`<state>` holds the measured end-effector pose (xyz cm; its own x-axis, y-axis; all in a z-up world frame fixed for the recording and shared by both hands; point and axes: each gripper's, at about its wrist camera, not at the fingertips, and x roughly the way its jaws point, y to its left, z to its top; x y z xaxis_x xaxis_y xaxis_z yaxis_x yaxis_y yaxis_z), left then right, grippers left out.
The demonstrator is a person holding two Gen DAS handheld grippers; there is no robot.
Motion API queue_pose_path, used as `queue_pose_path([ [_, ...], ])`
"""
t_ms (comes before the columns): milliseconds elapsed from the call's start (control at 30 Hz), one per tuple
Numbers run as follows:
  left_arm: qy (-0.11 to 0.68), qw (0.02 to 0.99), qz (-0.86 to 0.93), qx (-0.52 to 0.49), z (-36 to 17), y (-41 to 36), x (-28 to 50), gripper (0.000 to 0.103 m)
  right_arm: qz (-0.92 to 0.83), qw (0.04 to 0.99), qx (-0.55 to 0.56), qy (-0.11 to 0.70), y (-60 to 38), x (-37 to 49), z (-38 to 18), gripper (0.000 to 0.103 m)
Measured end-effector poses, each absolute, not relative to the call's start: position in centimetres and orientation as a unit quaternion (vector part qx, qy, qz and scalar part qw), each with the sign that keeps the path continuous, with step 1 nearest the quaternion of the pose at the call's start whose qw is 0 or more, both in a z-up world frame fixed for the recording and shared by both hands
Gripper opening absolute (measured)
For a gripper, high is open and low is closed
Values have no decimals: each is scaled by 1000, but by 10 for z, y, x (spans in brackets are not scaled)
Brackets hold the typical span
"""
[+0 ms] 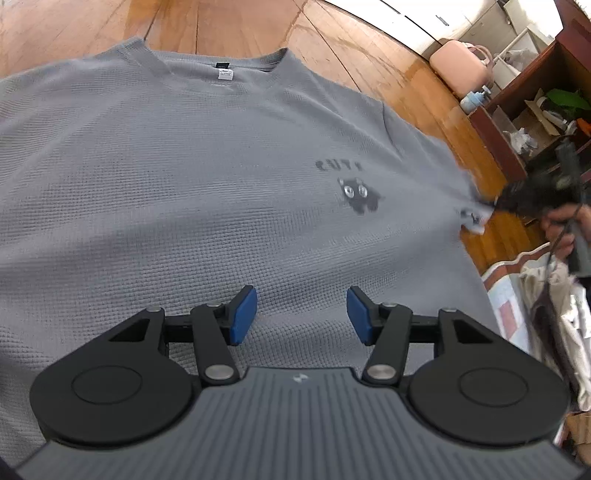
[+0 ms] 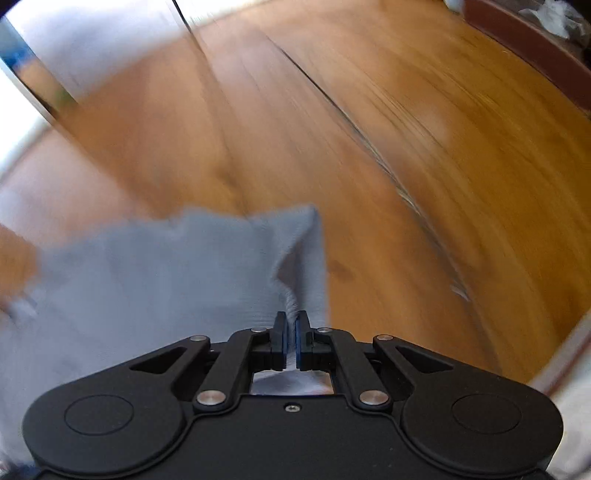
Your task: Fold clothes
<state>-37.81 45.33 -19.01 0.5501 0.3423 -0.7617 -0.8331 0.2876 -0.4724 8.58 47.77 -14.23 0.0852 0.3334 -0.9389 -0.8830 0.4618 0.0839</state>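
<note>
A grey waffle-knit T-shirt point(image 1: 184, 177) lies spread on the wooden floor, collar at the far end, with a small black print point(image 1: 356, 195) on the chest. My left gripper point(image 1: 301, 314) is open and empty, hovering over the shirt's lower middle. My right gripper point(image 2: 291, 334) is shut on the end of the shirt's sleeve point(image 2: 236, 258); the right wrist view is motion-blurred. In the left wrist view the right gripper point(image 1: 491, 206) shows at the right edge, pinching the sleeve end point(image 1: 474, 218).
A wooden floor point(image 1: 258, 26) surrounds the shirt. A pink bag point(image 1: 460, 66) and a dark wooden shelf unit point(image 1: 517, 122) with clutter stand at the far right. A patterned mat point(image 1: 506, 288) and crumpled fabric lie at the right.
</note>
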Motion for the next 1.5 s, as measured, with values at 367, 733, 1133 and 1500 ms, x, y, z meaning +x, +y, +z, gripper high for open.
queue_pose_path([
  [367, 271, 753, 391, -455, -190, 457, -379, 57, 542, 683, -163, 461, 425, 51, -132, 33],
  [733, 260, 751, 383, -472, -192, 459, -383, 58, 512, 696, -185, 468, 421, 44, -161, 55],
  [1133, 252, 749, 379, -482, -194, 460, -387, 59, 573, 736, -222, 285, 399, 9, -117, 6],
  [1500, 255, 750, 381, -477, -194, 461, -384, 60, 474, 749, -240, 396, 343, -2, -159, 29],
])
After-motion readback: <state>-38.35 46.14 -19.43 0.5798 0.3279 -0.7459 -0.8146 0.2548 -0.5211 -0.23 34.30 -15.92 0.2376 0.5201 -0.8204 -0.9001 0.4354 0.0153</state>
